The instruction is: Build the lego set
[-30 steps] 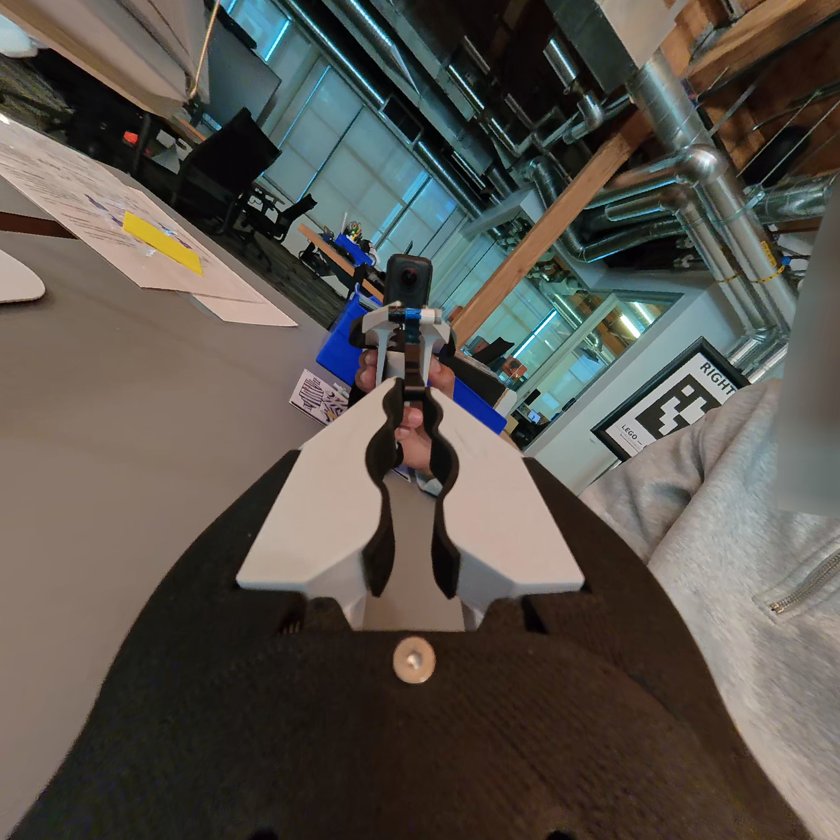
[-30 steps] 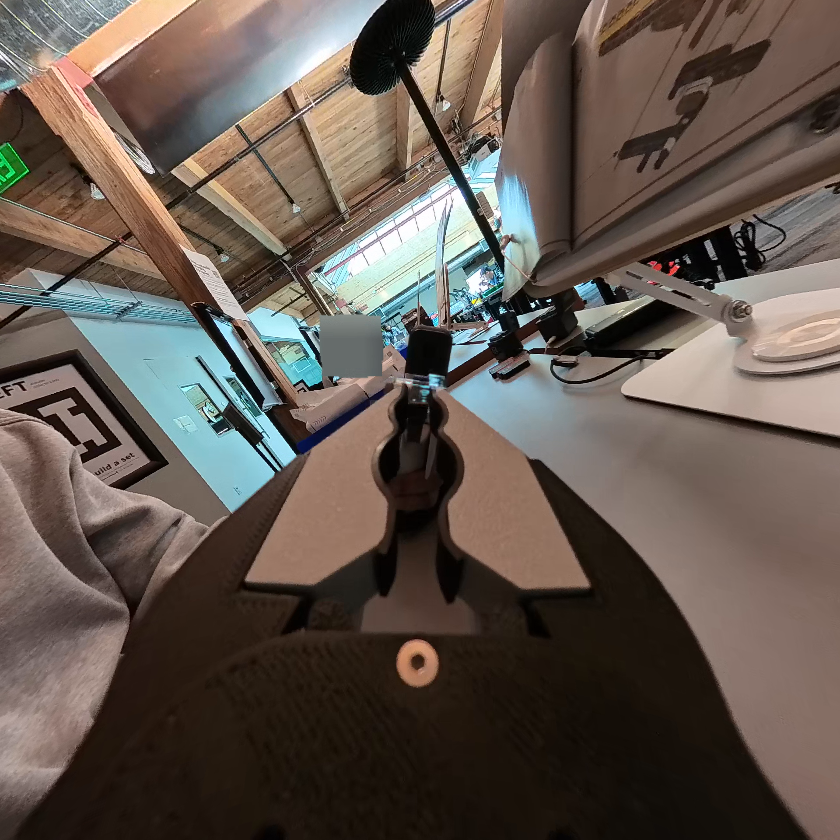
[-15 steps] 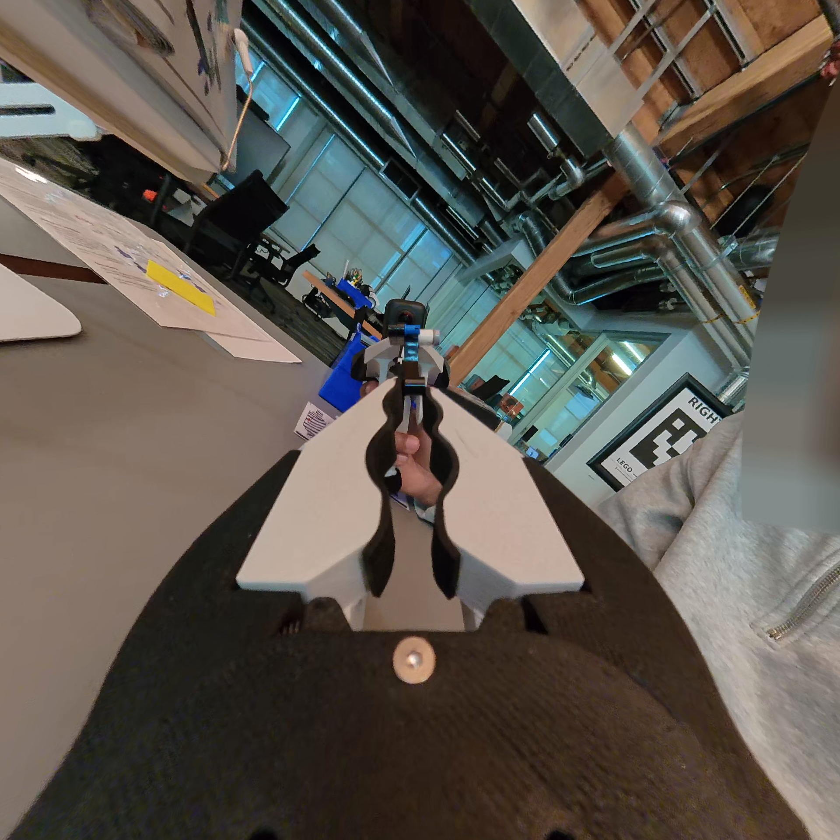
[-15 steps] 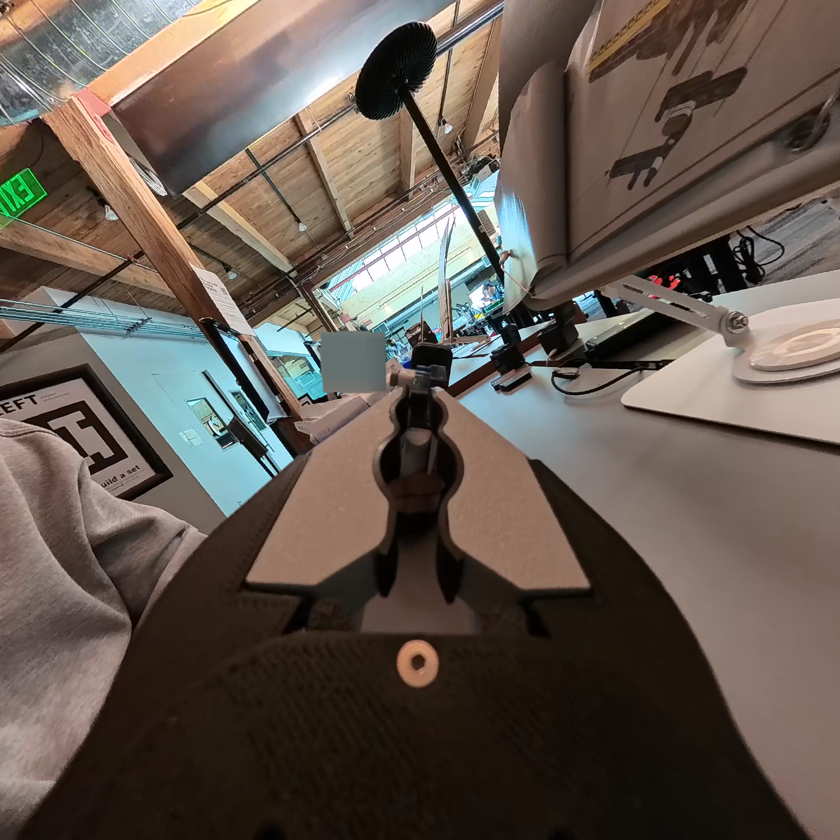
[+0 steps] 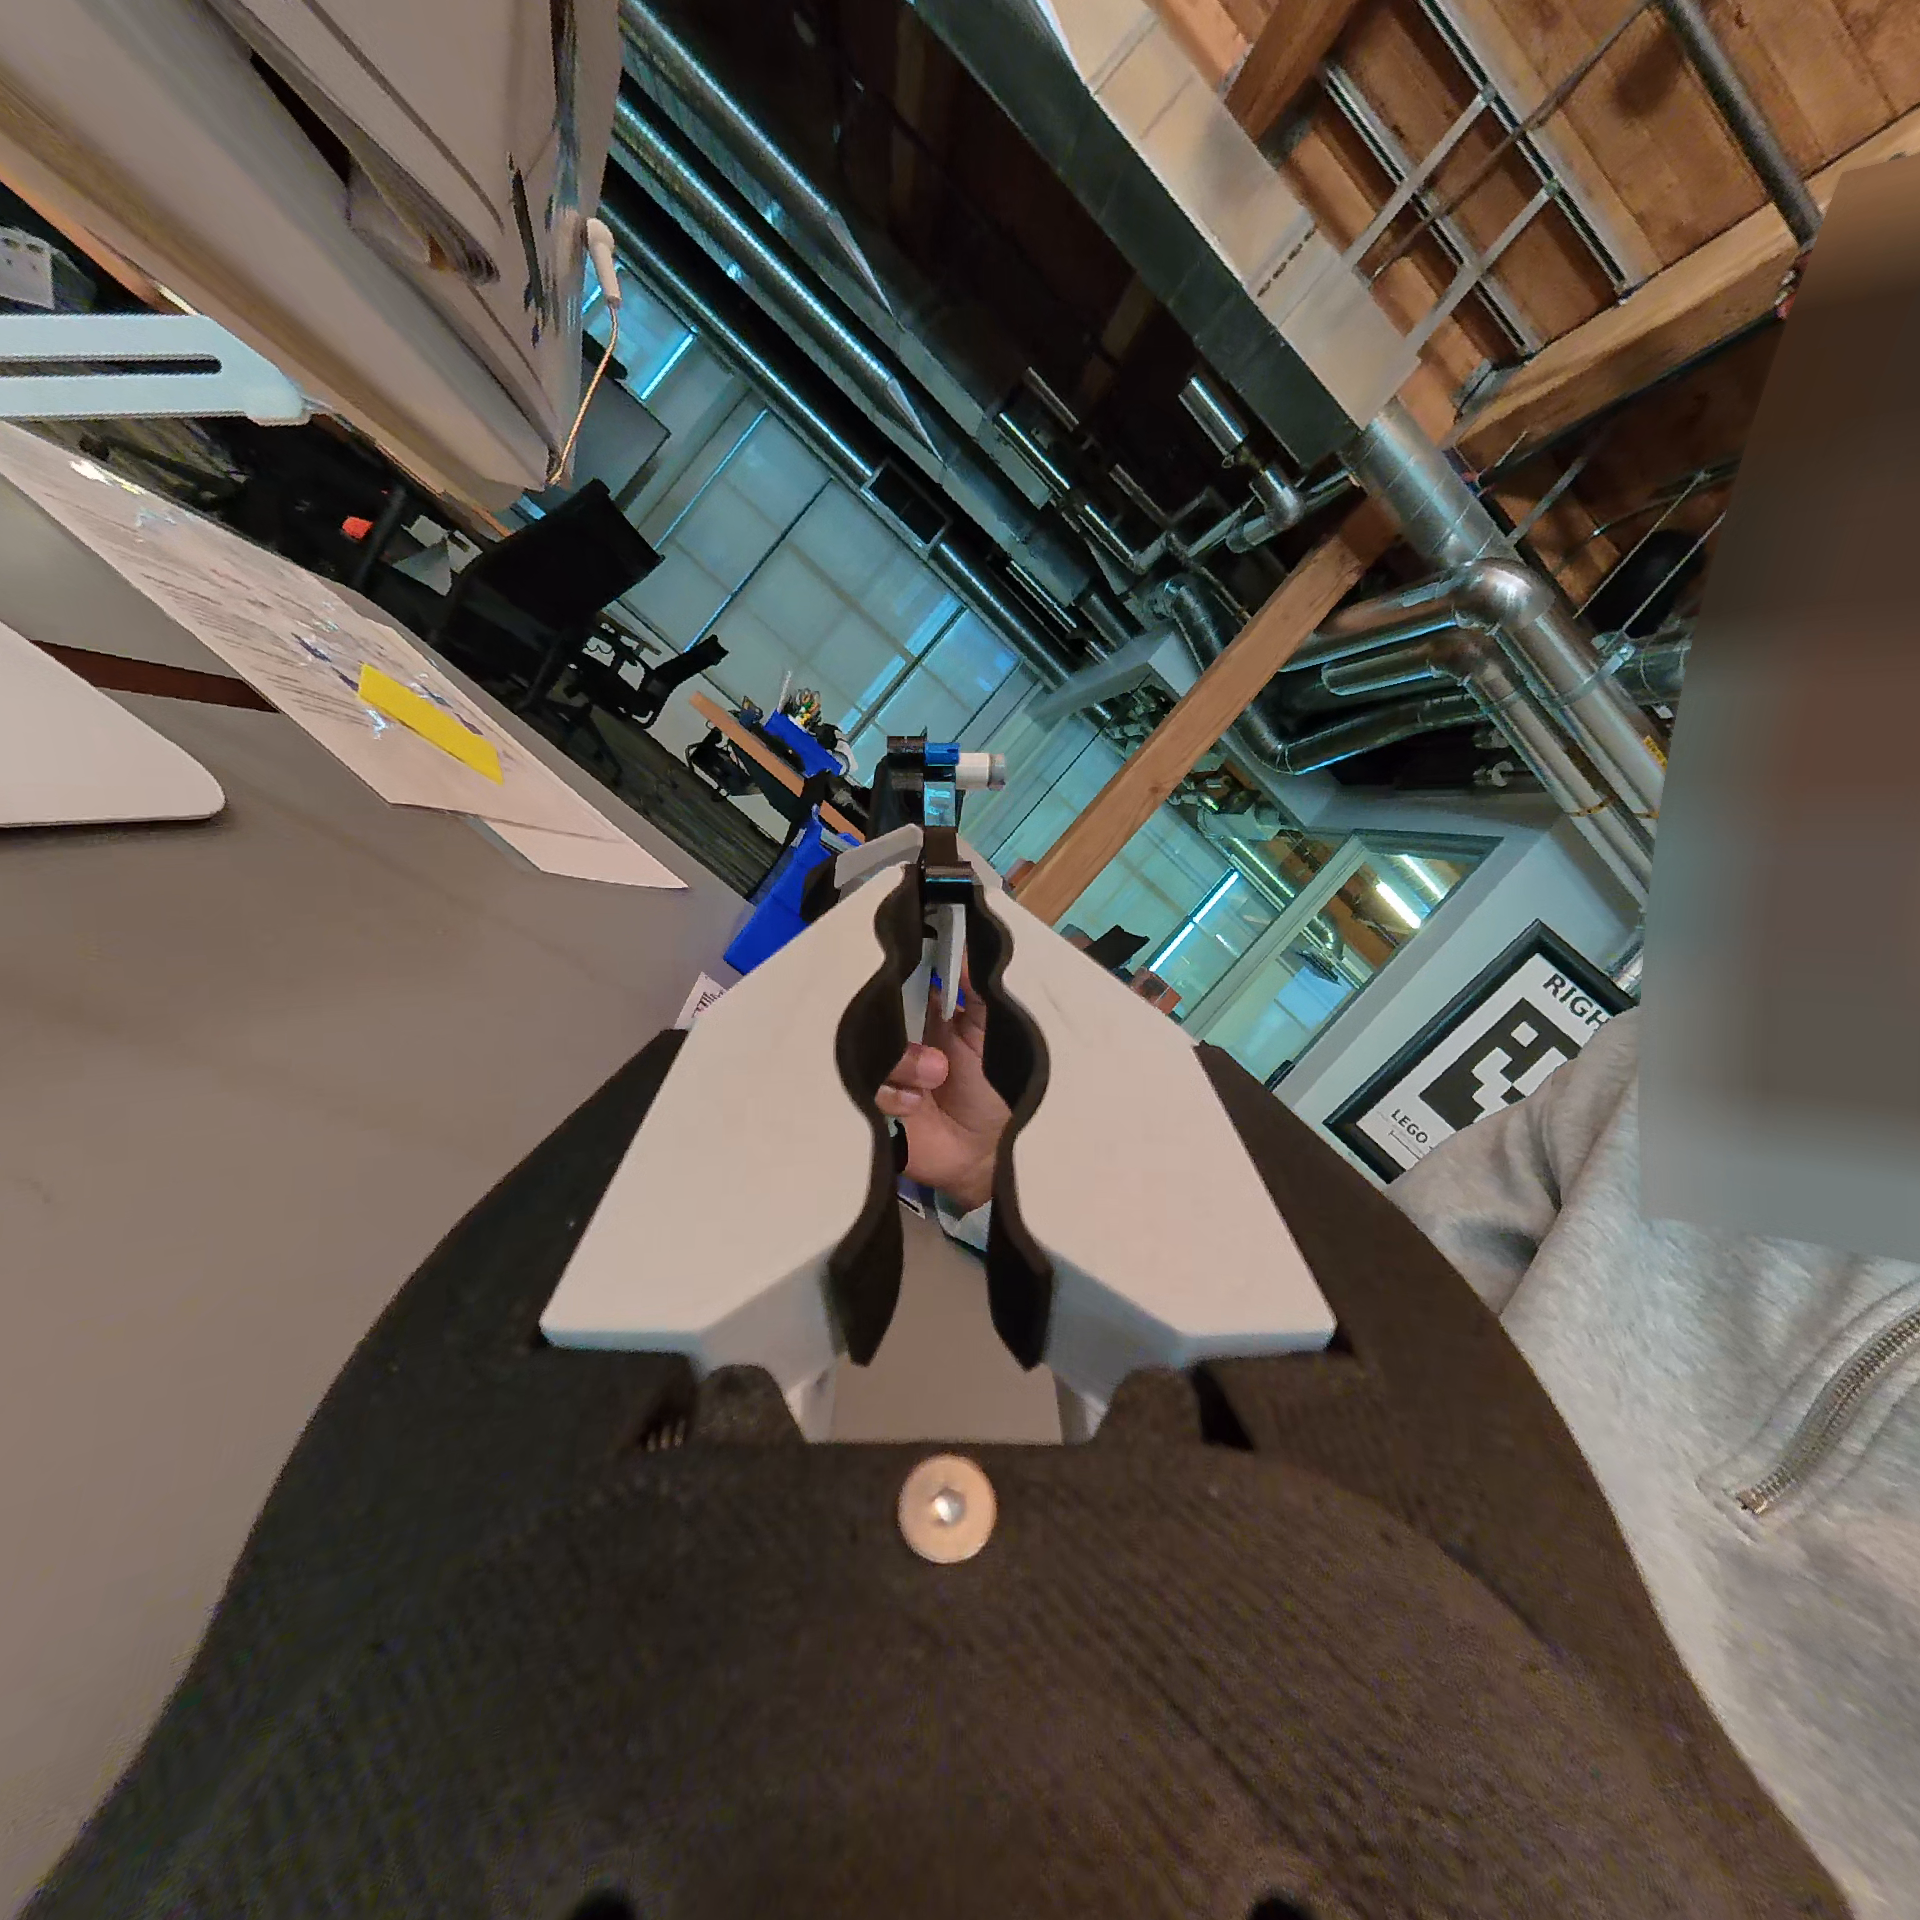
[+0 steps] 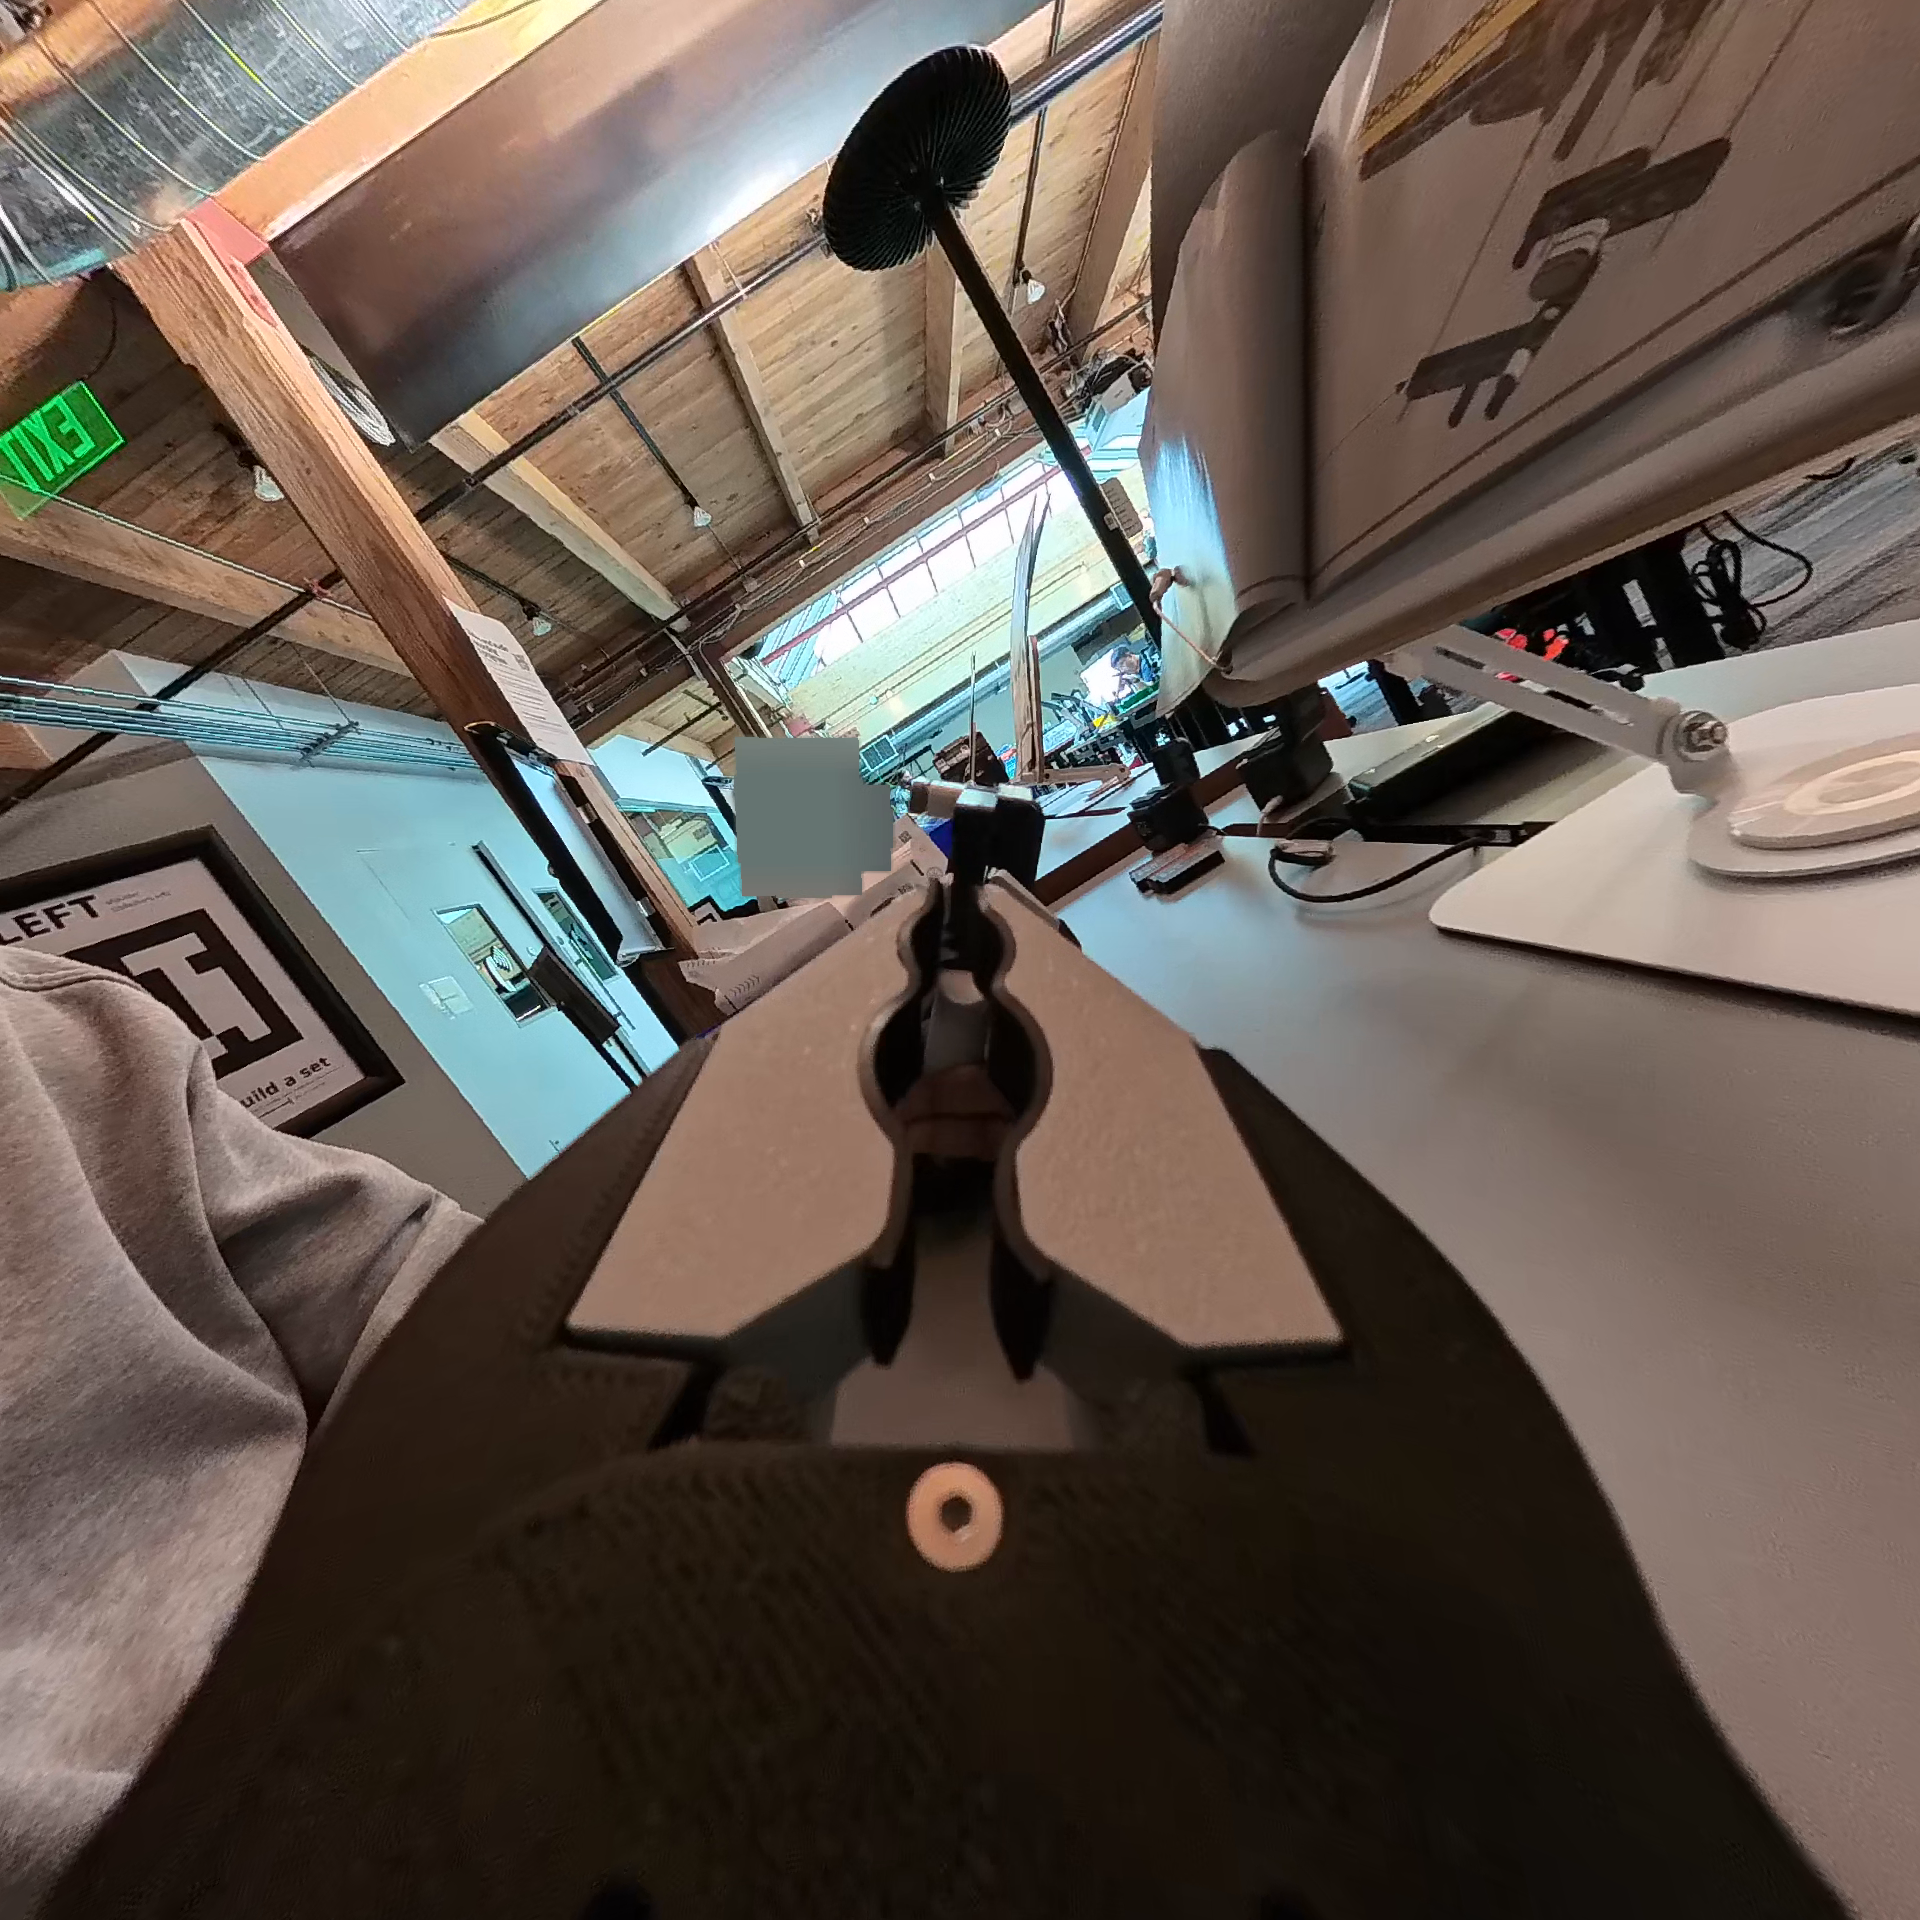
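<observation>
A small lego assembly [image 5: 938, 800] of black, blue and clear parts with a white pin [image 5: 977, 771] is held in the air between both grippers. My left gripper [image 5: 940, 883] is shut on its black lower part. In the right wrist view the assembly [image 6: 982, 831] shows as a black piece with a grey pin [image 6: 935, 798], and my right gripper [image 6: 961, 899] is shut on it. The two grippers meet tip to tip. The right gripper's grey finger [image 5: 862, 862] and the hand [image 5: 951, 1112] holding it show behind my left fingers. The joint between the parts is hidden.
The grey table [image 5: 260, 1039] lies below. A white stand base [image 6: 1714, 894] carries an arm and an open instruction booklet [image 6: 1558, 260] overhead. Paper sheets with a yellow note [image 5: 426, 717] and a blue bin [image 5: 774, 914] sit at the far edge. A grey sleeve [image 5: 1662, 1403] is close by. My right fingertips sit around 9 centimeters from my left ones.
Both grippers have tilted upward and drawn closer together, still shut on the lego assembly. The booklet stand now fills more of both views.
</observation>
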{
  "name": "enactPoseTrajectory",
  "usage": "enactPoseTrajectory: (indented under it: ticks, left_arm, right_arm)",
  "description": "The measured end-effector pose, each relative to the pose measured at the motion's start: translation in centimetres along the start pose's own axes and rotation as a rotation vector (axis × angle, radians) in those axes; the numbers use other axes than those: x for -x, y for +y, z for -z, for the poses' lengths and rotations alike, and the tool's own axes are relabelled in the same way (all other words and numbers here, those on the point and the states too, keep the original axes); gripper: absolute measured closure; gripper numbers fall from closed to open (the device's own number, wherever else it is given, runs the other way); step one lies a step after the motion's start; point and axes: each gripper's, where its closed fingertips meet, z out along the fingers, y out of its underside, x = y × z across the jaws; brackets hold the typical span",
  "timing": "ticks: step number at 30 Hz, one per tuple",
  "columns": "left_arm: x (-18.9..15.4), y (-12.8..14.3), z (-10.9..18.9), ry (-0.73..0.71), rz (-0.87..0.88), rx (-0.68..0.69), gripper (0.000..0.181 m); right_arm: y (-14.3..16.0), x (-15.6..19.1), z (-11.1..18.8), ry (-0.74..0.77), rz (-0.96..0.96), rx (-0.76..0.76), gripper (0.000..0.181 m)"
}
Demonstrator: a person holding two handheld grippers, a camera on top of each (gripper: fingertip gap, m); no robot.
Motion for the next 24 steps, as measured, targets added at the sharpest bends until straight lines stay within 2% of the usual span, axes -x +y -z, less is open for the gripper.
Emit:
enactPoseTrajectory:
  ticks: [24]
  left_arm:
    - [0.17, 0.19, -0.09, -0.015, -0.009, 0.013, 0.176]
  right_arm:
    - [-0.50, -0.22, 0.38, 0.011, 0.004, -0.030, 0.181]
